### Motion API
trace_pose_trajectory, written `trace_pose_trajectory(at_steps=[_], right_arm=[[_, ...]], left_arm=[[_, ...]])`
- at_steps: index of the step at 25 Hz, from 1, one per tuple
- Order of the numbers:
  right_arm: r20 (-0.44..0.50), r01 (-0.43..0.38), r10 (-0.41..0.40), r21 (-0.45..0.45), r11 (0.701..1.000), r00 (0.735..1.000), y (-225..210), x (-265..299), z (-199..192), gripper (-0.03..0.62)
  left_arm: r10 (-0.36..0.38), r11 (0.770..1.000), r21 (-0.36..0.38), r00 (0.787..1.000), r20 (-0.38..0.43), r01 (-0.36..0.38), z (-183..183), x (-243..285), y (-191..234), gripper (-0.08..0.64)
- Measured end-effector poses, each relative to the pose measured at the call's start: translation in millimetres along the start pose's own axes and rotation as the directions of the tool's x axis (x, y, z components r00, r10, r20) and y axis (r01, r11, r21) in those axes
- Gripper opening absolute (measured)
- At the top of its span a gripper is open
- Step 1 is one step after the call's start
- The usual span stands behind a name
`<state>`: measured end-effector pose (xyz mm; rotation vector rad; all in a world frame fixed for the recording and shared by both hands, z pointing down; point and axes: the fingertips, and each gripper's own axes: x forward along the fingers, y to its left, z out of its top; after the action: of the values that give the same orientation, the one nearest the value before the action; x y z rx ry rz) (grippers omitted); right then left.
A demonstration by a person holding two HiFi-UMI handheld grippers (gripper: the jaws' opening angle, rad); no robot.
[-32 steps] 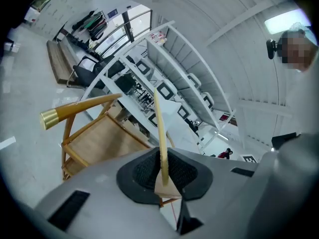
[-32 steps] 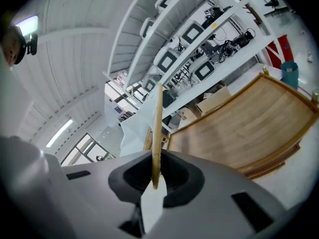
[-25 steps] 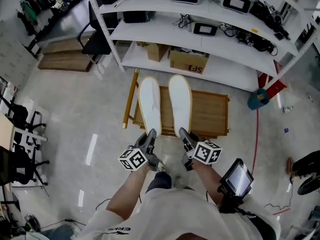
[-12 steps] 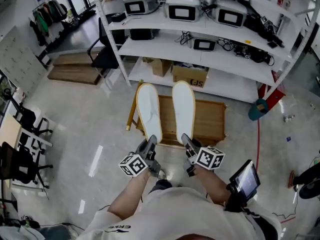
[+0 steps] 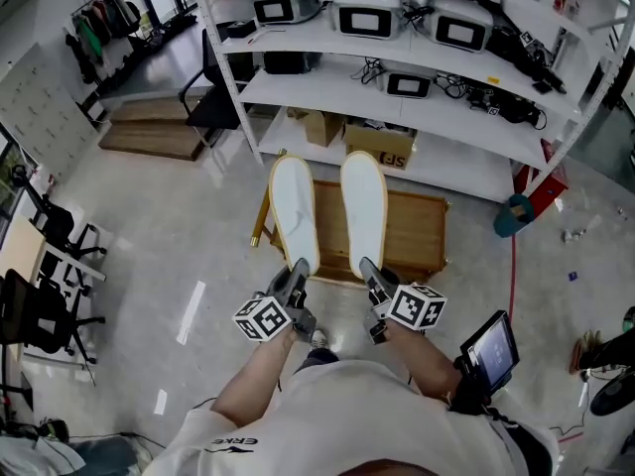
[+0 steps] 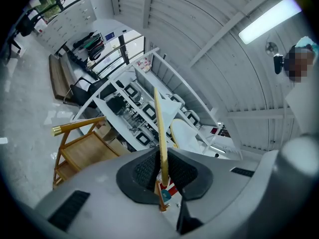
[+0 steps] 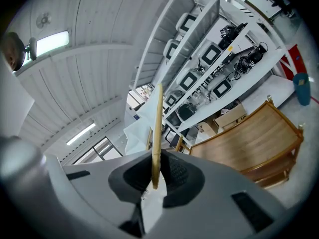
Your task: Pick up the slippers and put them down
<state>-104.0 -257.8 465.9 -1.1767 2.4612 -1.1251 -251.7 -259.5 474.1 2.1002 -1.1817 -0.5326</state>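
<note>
White left slipper (image 5: 295, 211) is sitting clamped by its near end in the left gripper (image 5: 299, 271), right slipper (image 5: 363, 209) likewise in the right gripper (image 5: 367, 269), both hanging above the wooden rack (image 5: 422, 236). Gripper views are showing only thin tan edges between pads; head view is giving full outlines. Uppers probably facing down, hidden.

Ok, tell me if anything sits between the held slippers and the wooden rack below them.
Nothing visible does. The left gripper holds the left slipper, the right gripper the right slipper, over the wooden rack; its visible top is bare, though the slippers hide part.
</note>
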Motion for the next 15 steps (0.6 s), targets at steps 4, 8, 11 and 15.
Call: trace_pose_trajectory(at_steps=[4, 8, 11, 15], right_arm=[[0.005, -0.002, 0.002, -0.006, 1.000, 1.000, 4.3, 1.2, 3.4, 0.032], [0.008, -0.005, 0.005, -0.007, 1.000, 1.000, 8.6, 1.4, 3.5, 0.032], [0.012, -0.003, 0.004, -0.007, 1.000, 1.000, 9.8, 0.4, 1.0, 0.032], [0.021, -0.001, 0.001, -0.003, 1.000, 1.000, 10.6, -2.2, 0.5, 0.032]], left_arm=[[-0.014, 1.000, -0.013, 1.000, 0.010, 0.015, 5.2, 0.4, -3.3, 0.034], [-0.017, 1.000, -0.013, 1.000, 0.012, 0.018, 7.9, -0.9, -3.6, 0.034], [-0.021, 1.000, -0.008, 1.000, 0.008, 0.021, 7.6, -3.8, -4.4, 0.034], [-0.026, 1.000, -0.010, 1.000, 0.001, 0.026, 5.8, -5.4, -7.3, 0.034]])
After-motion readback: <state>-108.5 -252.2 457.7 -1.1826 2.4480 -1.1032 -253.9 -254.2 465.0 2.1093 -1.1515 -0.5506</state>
